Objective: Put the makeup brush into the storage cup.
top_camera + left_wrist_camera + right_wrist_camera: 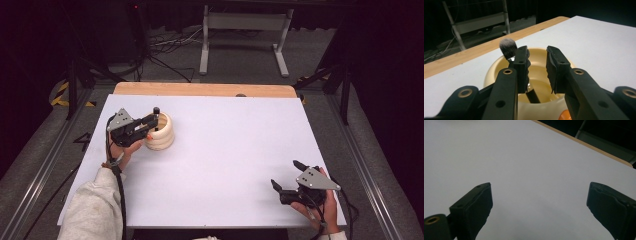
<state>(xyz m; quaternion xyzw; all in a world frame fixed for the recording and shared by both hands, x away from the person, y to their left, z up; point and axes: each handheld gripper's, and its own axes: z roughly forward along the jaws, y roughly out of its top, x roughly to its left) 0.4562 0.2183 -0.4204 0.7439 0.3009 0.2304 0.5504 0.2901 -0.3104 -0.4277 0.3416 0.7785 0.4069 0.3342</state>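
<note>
1. left gripper (pixel 536 65): jaws part open with a narrow gap, poised over the mouth of the container, clamping nothing; the brush handle passes just beside one jaw.
2. brush (pixel 508 48): black handle, grey-white bristle head uppermost; stands tilted inside the container, leaning on its rim.
3. container (pixel 161 132): cream, round, ribbed sides; directly under the jaws.
4. right gripper (pixel 287 177): jaws spread wide, empty, above bare white table (pixel 225 150), well apart.

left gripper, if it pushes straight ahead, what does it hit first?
Likely the brush standing in the cream cup: it leans beside one jaw of the left gripper. Depth is unclear; the cup's far rim follows.
</note>
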